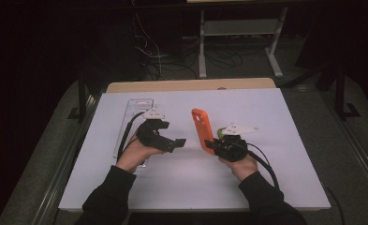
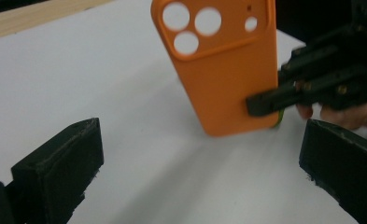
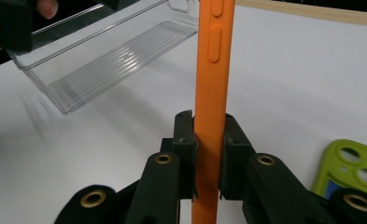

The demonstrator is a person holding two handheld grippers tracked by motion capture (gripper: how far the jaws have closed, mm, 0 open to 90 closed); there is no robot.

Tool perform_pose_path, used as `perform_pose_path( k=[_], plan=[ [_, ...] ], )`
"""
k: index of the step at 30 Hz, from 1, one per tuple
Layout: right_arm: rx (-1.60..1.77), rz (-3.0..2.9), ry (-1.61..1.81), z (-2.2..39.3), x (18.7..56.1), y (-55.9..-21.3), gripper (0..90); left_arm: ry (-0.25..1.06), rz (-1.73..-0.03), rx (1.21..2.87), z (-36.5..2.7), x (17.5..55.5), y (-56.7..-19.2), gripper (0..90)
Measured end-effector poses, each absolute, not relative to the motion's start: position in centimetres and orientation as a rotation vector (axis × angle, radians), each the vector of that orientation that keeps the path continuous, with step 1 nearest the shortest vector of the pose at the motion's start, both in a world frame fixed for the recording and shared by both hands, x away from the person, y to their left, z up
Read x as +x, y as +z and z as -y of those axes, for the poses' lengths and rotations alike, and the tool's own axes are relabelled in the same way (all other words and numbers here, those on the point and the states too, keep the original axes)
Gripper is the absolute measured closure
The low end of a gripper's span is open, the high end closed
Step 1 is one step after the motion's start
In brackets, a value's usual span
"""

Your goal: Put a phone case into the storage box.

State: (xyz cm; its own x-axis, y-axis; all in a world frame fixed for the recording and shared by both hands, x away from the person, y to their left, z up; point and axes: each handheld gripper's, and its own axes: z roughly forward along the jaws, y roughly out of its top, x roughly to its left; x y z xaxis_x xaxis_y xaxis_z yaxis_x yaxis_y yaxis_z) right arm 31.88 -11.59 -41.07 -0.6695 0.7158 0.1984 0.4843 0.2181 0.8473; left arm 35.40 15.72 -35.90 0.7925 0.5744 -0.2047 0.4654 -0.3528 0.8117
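An orange phone case (image 1: 201, 127) stands on edge above the white table, camera holes at its far end. My right gripper (image 1: 213, 144) is shut on its near lower part; in the right gripper view both pads clamp the thin orange case (image 3: 214, 70) between them at the gripper (image 3: 209, 135). From the left gripper view the flat back of the case (image 2: 218, 74) faces me, with the right gripper (image 2: 312, 88) pinching its lower right corner. My left gripper (image 1: 172, 134) is open with nothing in it, a short way left of the case; its jaws (image 2: 200, 172) stand wide apart.
A clear plastic tray (image 1: 134, 112) lies at the left of the white sheet (image 1: 275, 178), behind my left hand, and appears as the tray (image 3: 111, 51) in the right gripper view. A green phone case (image 3: 354, 170) lies flat just right of my right gripper.
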Motion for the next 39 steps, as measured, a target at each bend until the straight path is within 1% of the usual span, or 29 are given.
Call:
perform_pose_path(
  k=[7,25,30,33,39],
  plan=[
    [1.115,-2.271,1.472,10.4,31.3,-41.1,78.4,0.120,-0.770,1.957,-14.9,35.6,-35.7,0.0],
    [1.005,-2.353,1.546,7.1,29.7,-41.2,78.4,0.094,-0.779,1.928,-14.1,35.5,-36.5,0.0],
    [1.004,-2.363,1.548,6.7,29.5,-41.3,78.5,0.113,-0.763,1.931,-14.2,35.6,-36.6,0.0],
    [1.003,-2.366,1.545,6.7,29.5,-41.3,78.5,0.102,-0.788,1.930,-14.2,35.6,-36.7,0.0],
    [0.999,-2.364,1.543,6.7,29.6,-41.4,78.5,0.100,-0.819,1.893,-14.3,35.5,-36.6,6.2]
  ],
)
